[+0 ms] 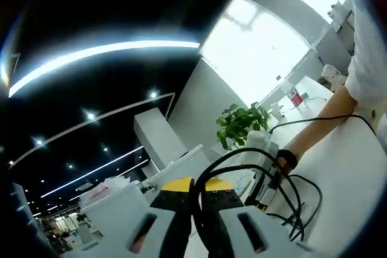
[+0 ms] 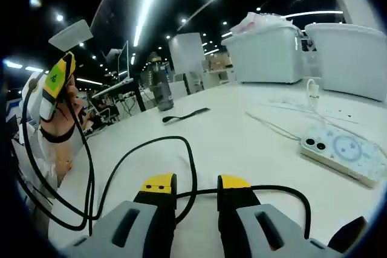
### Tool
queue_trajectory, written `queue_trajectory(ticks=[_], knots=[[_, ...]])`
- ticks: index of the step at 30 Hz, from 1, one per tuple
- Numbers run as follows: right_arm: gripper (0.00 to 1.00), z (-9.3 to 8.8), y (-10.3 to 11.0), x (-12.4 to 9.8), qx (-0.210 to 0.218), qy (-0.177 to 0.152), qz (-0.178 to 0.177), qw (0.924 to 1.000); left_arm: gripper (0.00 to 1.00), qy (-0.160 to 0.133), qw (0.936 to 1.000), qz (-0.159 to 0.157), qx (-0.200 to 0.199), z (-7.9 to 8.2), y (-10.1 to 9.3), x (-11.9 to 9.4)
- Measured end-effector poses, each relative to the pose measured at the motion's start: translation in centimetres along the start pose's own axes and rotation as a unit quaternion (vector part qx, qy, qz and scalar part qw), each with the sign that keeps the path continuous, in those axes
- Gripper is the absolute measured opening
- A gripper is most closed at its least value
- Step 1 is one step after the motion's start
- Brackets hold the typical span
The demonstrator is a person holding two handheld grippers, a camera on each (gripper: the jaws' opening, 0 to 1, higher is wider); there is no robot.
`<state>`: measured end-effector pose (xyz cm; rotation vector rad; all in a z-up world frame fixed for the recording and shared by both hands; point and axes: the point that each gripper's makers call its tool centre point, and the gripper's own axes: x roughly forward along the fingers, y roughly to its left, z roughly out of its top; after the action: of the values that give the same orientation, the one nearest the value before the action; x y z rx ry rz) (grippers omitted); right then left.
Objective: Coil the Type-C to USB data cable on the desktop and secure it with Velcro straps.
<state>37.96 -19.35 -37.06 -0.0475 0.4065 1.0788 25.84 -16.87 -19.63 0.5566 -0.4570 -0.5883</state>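
Observation:
The black data cable [image 1: 242, 152] arches up from between the yellow tips of my left gripper [image 1: 198, 187], which is shut on it and held high above the white table [image 1: 351, 167]. Further loops hang at the right by my right gripper [image 1: 266, 180], held in a person's hand. In the right gripper view the cable [image 2: 151, 143] curves over the table [image 2: 242, 143] and crosses the gap of my right gripper [image 2: 196, 184], whose jaws stand apart. My left gripper [image 2: 55, 80] is raised at the left. A black Velcro strap [image 2: 186, 114] lies flat further back.
A patterned phone [image 2: 341, 151] and a thin white cable [image 2: 272, 126] lie on the table at the right. Two white bins [image 2: 266, 52] stand behind them and a dark bottle [image 2: 162, 89] at the back. A green plant [image 1: 242, 124] stands on the table.

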Motion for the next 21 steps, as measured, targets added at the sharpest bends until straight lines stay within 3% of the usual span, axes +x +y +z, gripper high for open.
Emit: queue_trajectory(ticks=[2,9,12,16,18,19,21], knots=[[0.05,0.2,-0.2,0.1,-0.017,0.000,-0.011,0.9998,0.06,-0.001,1.0000,-0.001,0.003,0.0,-0.1,0.1],[0.02,1.2,0.1,-0.7,-0.040,-0.005,-0.007,0.9992,0.06,0.006,1.0000,0.003,-0.006,-0.5,0.2,0.2],[0.02,3.7,0.2,-2.0,-0.036,-0.055,-0.016,0.9977,0.06,0.021,0.9997,0.006,-0.014,-1.5,0.4,0.4],[0.01,7.0,0.8,-5.0,-0.055,-0.130,-0.032,0.9895,0.06,0.052,0.9980,0.022,-0.030,-3.5,1.2,0.5],[0.01,8.8,0.6,-7.3,-0.084,-0.175,-0.070,0.9785,0.06,0.059,0.9973,0.030,-0.031,-4.1,1.6,0.6],[0.01,9.6,1.1,-8.2,-0.107,-0.191,-0.071,0.9730,0.06,0.061,0.9972,0.030,-0.031,-4.3,1.7,0.6],[0.01,10.9,2.6,-9.8,-0.104,-0.231,-0.052,0.9660,0.06,0.065,0.9967,0.033,-0.035,-4.8,1.9,0.6]])
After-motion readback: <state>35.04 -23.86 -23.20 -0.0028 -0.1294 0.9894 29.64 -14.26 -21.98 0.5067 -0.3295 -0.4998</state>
